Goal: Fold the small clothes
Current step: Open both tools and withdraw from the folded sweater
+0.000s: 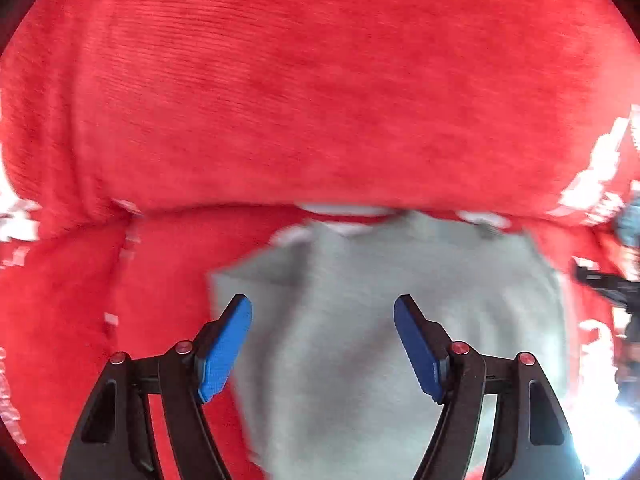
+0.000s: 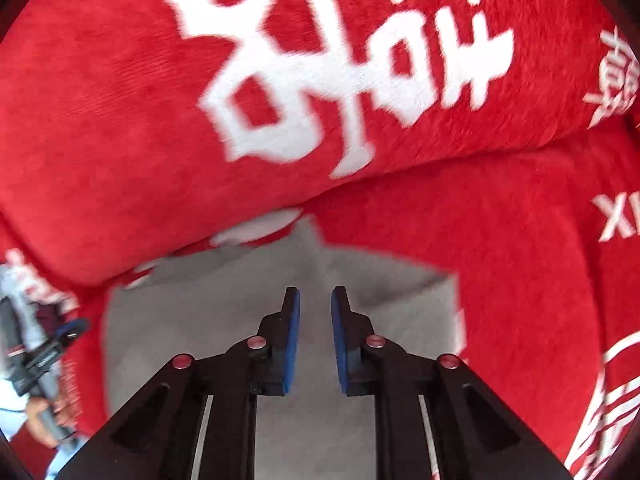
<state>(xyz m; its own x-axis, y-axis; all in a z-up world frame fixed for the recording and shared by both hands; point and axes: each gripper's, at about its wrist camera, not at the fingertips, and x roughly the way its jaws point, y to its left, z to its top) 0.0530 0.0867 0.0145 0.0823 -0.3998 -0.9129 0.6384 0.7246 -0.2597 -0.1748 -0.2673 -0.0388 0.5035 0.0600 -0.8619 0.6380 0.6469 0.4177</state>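
The grey garment (image 1: 384, 320) is lying flat on the red plush cover (image 1: 320, 100) directly under both tongs, the left gripper (image 1: 323, 350) hanging wide open over it and the right gripper (image 2: 316, 340) hovering narrowly open, holding nothing.

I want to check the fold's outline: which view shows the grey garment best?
The left wrist view: the grey garment shows from its top edge down, with both side edges visible between the spread fingers of the left gripper. In the right wrist view the garment is largely blocked by the right gripper.
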